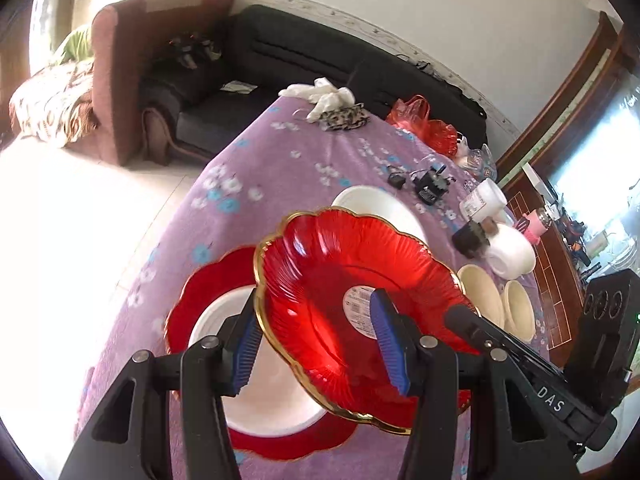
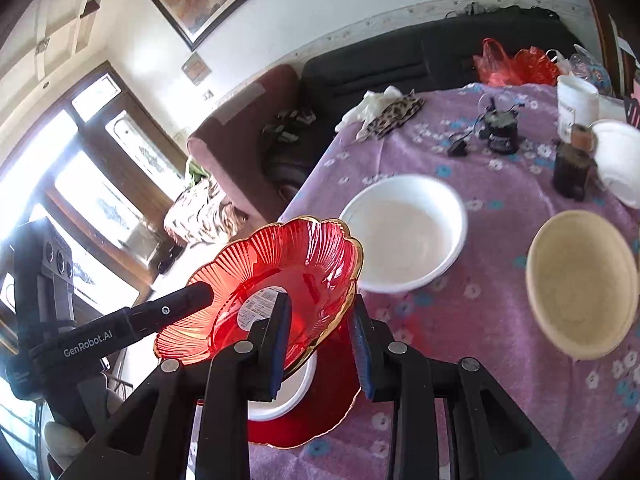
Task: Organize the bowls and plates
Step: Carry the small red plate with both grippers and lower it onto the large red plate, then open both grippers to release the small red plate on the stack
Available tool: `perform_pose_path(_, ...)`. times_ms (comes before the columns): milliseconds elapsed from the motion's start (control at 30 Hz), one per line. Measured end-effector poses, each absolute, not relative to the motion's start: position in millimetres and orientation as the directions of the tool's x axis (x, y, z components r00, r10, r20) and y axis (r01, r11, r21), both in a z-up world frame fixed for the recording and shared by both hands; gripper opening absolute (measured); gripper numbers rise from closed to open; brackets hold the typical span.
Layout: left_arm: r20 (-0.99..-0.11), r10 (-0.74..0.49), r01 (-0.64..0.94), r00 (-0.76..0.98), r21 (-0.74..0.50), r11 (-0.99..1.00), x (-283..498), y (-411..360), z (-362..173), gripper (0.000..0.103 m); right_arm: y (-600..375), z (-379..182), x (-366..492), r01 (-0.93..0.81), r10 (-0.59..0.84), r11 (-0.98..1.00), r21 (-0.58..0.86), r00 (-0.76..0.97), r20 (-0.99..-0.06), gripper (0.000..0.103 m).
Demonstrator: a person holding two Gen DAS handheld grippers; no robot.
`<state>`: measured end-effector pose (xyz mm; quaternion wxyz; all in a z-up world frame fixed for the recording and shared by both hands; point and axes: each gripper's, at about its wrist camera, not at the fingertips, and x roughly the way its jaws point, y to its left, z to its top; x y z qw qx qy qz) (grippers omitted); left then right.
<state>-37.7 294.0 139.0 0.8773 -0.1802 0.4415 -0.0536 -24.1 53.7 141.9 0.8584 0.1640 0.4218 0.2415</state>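
Two grippers holding one red glass plate above the tabletop.

The left gripper (image 1: 324, 344) and right gripper (image 2: 320, 340) fingers are each clamping opposite rims of the red plate (image 1: 344, 280), hovering above a red-rimmed plate (image 1: 208, 280) on the tabletop (image 1: 280, 152).

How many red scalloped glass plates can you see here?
2. One red plate is held up above the table, gripped on opposite rims by both the left hand-held gripper and the right hand-held gripper. The second red plate lies beneath it on the purple cloth. More may be hidden.
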Motion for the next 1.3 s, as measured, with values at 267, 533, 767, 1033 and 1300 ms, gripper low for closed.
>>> perform_pose_path(267,-0.777,-0.252,-0.144,0.577,-0.400,0.905,-58,327,89,0.052,87,105,-26,-0.279,0.544,0.839,0.468,0.465,-0.698,0.032)
perform_pose_path(533,-0.784,-0.237,-0.166,0.573,-0.395,0.904,-65,335,66,0.052,104,86,-27,-0.286,0.529,0.848,0.445,0.436,-0.728,0.032)
perform_pose_path(767,-0.773,-0.225,-0.158,0.593,-0.385,0.909,-72,334,67,0.055,99,85,-28,-0.280,0.548,0.836,0.472,0.442,-0.710,0.034)
perform_pose_path(1033,-0.736,-0.190,-0.164,0.650,-0.380,0.910,-88,335,81,0.072,79,89,-32,-0.250,0.549,0.832,0.495,0.492,-0.676,0.052)
perform_pose_path(1300,-0.716,-0.200,-0.174,0.669,-0.412,0.894,-100,341,85,0.073,74,86,-34,-0.249,0.558,0.826,0.506,0.493,-0.668,0.052)
